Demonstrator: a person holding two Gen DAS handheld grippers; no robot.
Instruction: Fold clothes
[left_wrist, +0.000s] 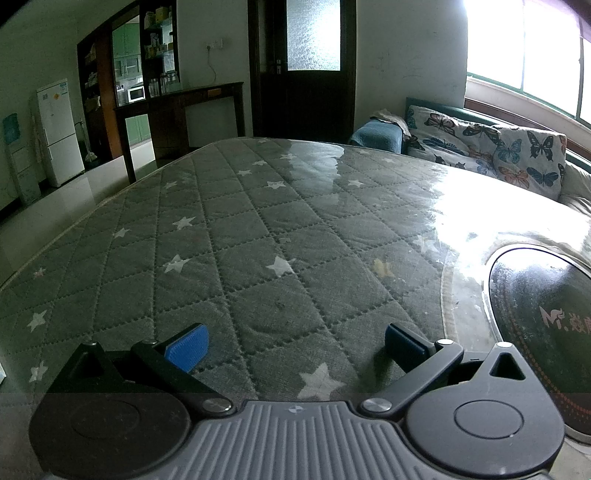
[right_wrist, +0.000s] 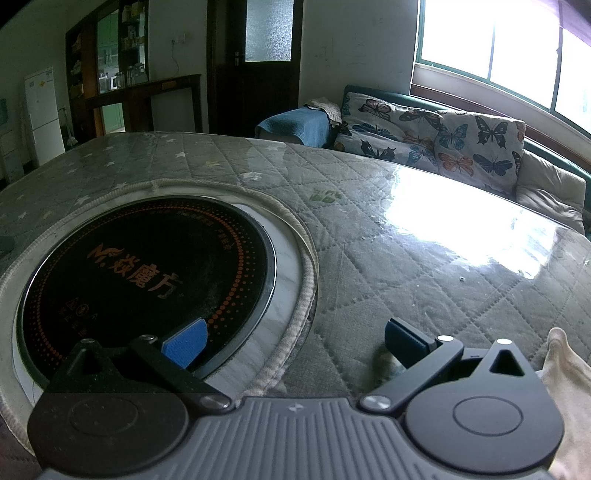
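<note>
Two fisheye views look forward along hand-held grippers over a grey quilted table cover printed with white stars (left_wrist: 258, 221), under a glossy clear sheet.

In the left wrist view, the left gripper (left_wrist: 295, 345) has its blue-padded fingers (left_wrist: 188, 347) spread wide, holding nothing, above the cover. At 3 o'clock, a round black glass induction cooktop with orange lettering (left_wrist: 546, 317) sits in a cut-out of the cover, sliced off by the frame edge.

In the right wrist view, the right gripper (right_wrist: 295, 343) is equally wide and holds nothing. Its left pad overlaps the cooktop (right_wrist: 147, 266), which fills the 9 o'clock side; nothing sits on it. At 4 o'clock, a cream-coloured piece of cloth (right_wrist: 569, 384) peeks from behind the gripper body at the frame edge. It is mostly hidden, so what kind of garment it is cannot be told.

At 1 o'clock, butterfly-patterned cushions (right_wrist: 443, 136) line a sofa under a glaring window (right_wrist: 498, 48). At 10 o'clock stands a white refrigerator (left_wrist: 59, 129); shelf contents beside it are too small to make out.
</note>
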